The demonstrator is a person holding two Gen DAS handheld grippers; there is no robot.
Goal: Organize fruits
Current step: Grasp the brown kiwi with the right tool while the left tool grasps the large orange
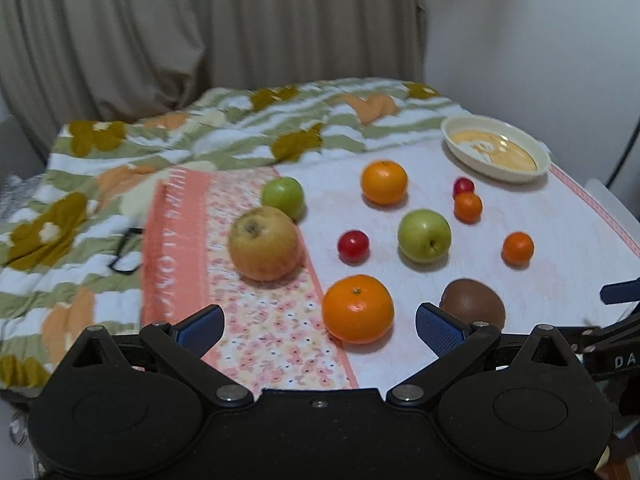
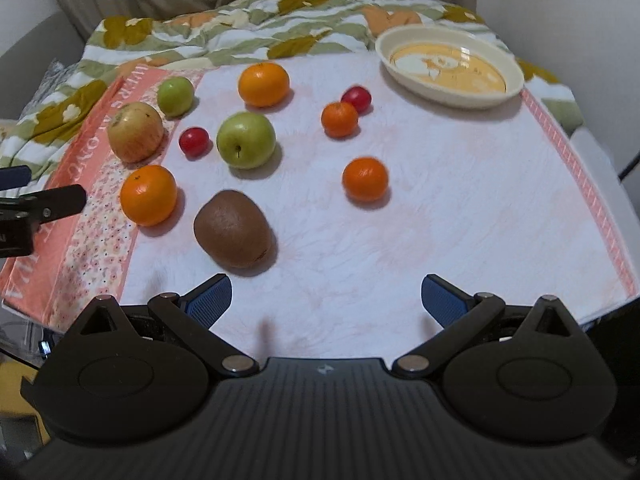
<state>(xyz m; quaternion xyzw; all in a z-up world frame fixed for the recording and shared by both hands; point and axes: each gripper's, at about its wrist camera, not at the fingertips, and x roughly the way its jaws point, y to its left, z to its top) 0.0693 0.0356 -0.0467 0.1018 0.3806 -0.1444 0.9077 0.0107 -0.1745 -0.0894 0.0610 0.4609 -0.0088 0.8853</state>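
Both claws stand wide apart and hold nothing: the left claw hovers low over the towel, the right claw likewise.

Taking the kiwi as landmark: it lies on the towel just ahead of the right claw's left finger. A large orange sits just left of it, and the yellowish apple lies beyond that orange, on the towel's pink border. Straight beyond the kiwi is a green apple, with a red cherry tomato beside it. A small mandarin lies to the kiwi's right. Far beyond the kiwi, to the right, sits the cream dish, holding no fruit. The towel lies on a bed with a flowered blanket.
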